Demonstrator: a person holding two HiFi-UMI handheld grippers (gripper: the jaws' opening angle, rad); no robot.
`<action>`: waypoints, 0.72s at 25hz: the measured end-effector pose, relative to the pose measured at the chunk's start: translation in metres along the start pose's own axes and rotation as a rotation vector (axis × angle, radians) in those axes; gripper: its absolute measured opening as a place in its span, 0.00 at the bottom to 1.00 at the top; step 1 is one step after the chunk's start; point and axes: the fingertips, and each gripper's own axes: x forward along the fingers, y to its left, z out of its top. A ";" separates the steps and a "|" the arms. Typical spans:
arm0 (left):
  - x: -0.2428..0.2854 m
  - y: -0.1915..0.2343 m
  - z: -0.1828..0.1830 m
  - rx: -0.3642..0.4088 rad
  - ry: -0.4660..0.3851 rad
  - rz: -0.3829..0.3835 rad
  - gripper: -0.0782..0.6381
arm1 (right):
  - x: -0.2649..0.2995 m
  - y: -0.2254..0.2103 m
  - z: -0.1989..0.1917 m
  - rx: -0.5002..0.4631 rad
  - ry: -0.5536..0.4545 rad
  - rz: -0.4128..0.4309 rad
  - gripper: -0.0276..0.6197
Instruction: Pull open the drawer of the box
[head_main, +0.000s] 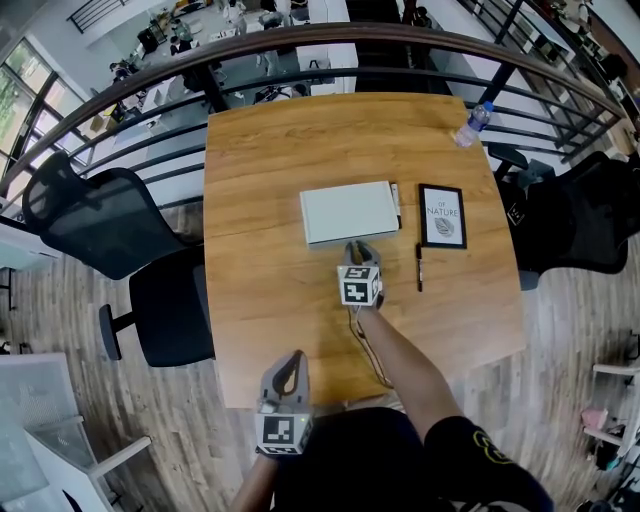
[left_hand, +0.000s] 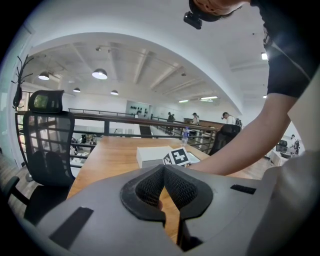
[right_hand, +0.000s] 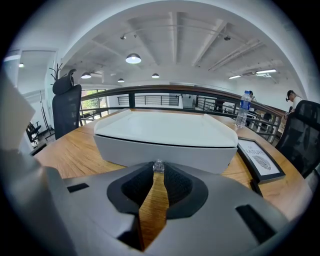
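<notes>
I have the right gripper at the near face of the white box, which lies flat around the middle of the wooden table, with a framed picture and a pen just to its right. In the right gripper view the jaw tips are clenched on a small clear knob that sticks out of the drawer front. The pads meet it from both sides, with bare table showing below the tips. The drawer looks fully shut: its front sits flush under the lid, and only a thin dark seam runs along the top. So I judge that the grasp is made and the pull has not begun. My left gripper is held low, near my body at the table's near edge and well apart from the box. Its jaws are closed tip to tip on nothing. The next move calls for a straight draw back toward me, level with the table and in line with the drawer's travel, without twisting the little knob out of the pads. The box looks light and nothing is bracing it, so it may slide along with the pull instead of opening. Steadying it with the left gripper could help.
</notes>
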 end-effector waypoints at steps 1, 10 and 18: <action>0.000 0.000 0.000 0.010 0.000 -0.003 0.13 | -0.001 0.001 0.000 0.001 0.000 -0.001 0.14; -0.007 -0.007 -0.002 0.017 -0.006 -0.012 0.13 | -0.008 0.002 -0.005 0.003 0.001 -0.009 0.14; -0.016 -0.002 0.003 0.035 -0.013 0.003 0.13 | -0.018 0.006 -0.012 0.020 0.021 -0.016 0.14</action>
